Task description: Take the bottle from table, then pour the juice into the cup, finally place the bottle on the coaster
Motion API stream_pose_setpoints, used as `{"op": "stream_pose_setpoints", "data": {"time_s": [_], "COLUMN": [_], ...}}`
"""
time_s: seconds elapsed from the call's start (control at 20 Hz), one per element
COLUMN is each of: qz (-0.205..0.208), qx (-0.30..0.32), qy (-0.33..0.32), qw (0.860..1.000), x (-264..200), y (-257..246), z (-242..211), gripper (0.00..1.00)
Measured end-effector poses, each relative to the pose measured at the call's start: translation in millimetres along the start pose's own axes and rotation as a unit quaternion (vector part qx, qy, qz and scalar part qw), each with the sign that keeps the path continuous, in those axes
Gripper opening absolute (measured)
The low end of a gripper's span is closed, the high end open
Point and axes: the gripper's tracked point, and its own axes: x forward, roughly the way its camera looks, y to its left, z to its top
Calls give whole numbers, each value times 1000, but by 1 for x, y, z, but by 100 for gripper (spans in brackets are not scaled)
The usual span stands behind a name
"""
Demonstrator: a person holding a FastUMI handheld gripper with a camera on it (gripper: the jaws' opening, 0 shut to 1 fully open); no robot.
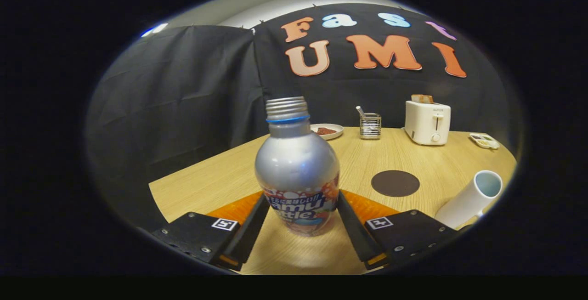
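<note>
Between the fingers of the gripper (301, 219) stands the bottle (297, 171), silver, uncapped, with a bright printed label, upright on the wooden table (220, 185). Plenty of bare tabletop lies ahead, with the dark round coaster (395, 183) beyond and the white cup (471, 197) nearer the table's edge. Jaws look narrowed, both fingers pressing the bottle's sides.
</note>
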Motion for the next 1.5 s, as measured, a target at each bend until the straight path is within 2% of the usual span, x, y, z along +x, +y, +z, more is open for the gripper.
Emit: {"op": "stream_pose_setpoints", "data": {"time_s": [0.05, 0.2, 0.6, 0.85, 1.1, 1.5], "qz": [0, 5, 33, 34, 30, 24], "qx": [6, 29, 133, 206, 289, 370], "qy": [1, 1, -24, -41, -43, -60], "qw": [1000, 1000, 990, 977, 956, 927], "x": [0, -5, -27, -39, -44, -53], "y": [0, 0, -3, -18, -37, -56], "z": [1, 5, 29, 42, 39, 39], "gripper": [83, 80, 80, 79, 79, 79]}}
